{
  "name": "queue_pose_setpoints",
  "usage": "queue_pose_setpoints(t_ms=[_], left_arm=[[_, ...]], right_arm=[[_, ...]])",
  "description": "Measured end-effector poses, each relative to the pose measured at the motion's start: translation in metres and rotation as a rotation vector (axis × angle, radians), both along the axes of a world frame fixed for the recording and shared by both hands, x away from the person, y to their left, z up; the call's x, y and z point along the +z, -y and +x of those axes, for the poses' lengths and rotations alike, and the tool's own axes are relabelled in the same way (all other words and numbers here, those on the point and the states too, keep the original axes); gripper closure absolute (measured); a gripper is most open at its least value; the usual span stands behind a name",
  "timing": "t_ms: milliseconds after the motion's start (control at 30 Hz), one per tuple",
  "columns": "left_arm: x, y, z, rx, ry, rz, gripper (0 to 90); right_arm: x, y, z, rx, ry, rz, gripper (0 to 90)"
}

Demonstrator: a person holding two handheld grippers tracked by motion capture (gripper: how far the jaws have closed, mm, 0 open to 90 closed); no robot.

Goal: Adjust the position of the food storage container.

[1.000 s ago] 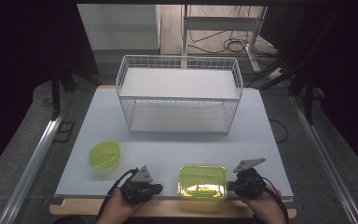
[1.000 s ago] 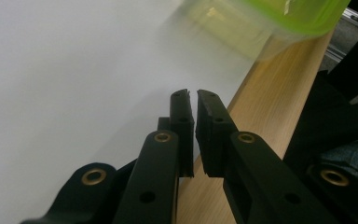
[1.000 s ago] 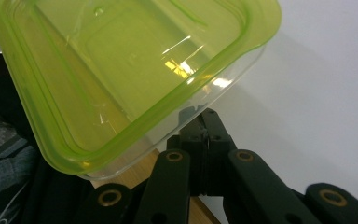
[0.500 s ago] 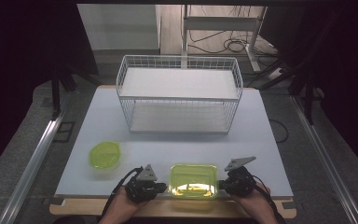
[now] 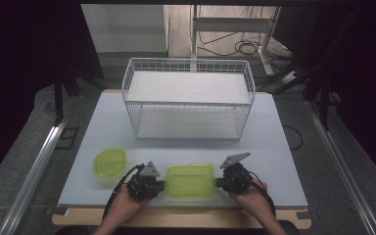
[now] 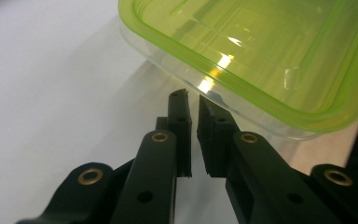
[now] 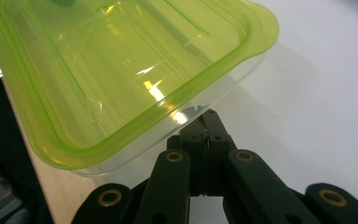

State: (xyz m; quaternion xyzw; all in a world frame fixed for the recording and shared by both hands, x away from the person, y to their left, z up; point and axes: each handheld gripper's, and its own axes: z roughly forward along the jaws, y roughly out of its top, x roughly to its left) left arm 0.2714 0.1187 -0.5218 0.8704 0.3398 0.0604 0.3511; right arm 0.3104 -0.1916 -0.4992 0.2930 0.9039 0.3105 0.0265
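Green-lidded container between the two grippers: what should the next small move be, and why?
Probably a level two-handed lift. The left gripper and right gripper press against opposite ends of the container just under the lid's rim, jaws nearly together, at the table's near edge. The wire basket stands beyond, a likely destination.

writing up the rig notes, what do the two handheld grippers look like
Both the left gripper and right gripper are black, each topped with a grey three-cornered plate and trailing a black cable. Up close, the jaws are matte black linkage arms with brass-coloured pivot bushings and ribbed black pads. The person's forearms are bare, with no sleeves visible.
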Motion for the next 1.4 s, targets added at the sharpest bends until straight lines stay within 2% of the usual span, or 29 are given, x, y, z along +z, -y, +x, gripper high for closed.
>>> queue_pose_setpoints(t_ms=[167, 333, 400, 467, 600, 767, 867, 1000, 1033, 1200, 1333, 1400], left_arm=[[0.001, -0.001, 0.010, 0.023, 0.011, 0.014, 83.5], [-0.001, -0.006, 0.014, 0.055, 0.015, 0.000, 83.2], [-0.002, -0.006, 0.014, 0.059, 0.014, -0.002, 82.4], [-0.002, -0.008, 0.013, 0.052, 0.017, 0.025, 81.7], [0.002, -0.013, 0.009, 0.063, 0.029, 0.016, 78.6], [0.006, -0.021, 0.004, 0.074, 0.035, 0.006, 69.8], [0.011, -0.026, -0.005, 0.082, 0.060, 0.008, 61.5], [0.017, -0.031, -0.011, 0.084, 0.065, -0.016, 53.2], [0.021, -0.034, -0.017, 0.088, 0.063, -0.047, 50.6], [0.030, -0.041, -0.029, 0.111, 0.061, -0.099, 36.7], [0.032, -0.042, -0.040, 0.110, 0.065, -0.095, 25.5], [0.030, -0.042, -0.047, 0.112, 0.083, -0.092, 18.4]], right_arm=[[-0.003, -0.002, 0.012, -0.006, -0.001, -0.001, 89.2], [-0.006, -0.007, 0.014, 0.004, -0.006, 0.006, 88.8], [-0.007, -0.007, 0.014, 0.008, -0.001, 0.004, 87.9], [-0.007, -0.006, 0.013, 0.008, 0.018, 0.000, 87.2], [-0.003, 0.001, 0.011, -0.002, 0.043, 0.009, 85.8], [-0.001, 0.011, 0.008, -0.019, 0.067, 0.003, 81.5], [0.005, 0.021, 0.004, -0.046, 0.095, 0.016, 73.8], [0.009, 0.026, 0.001, -0.059, 0.112, 0.031, 66.7], [0.014, 0.029, -0.001, -0.066, 0.124, 0.044, 60.3], [0.023, 0.031, -0.010, -0.077, 0.133, 0.081, 48.8], [0.025, 0.031, -0.021, -0.085, 0.150, 0.106, 37.6], [0.025, 0.030, -0.027, -0.094, 0.154, 0.124, 31.1]])
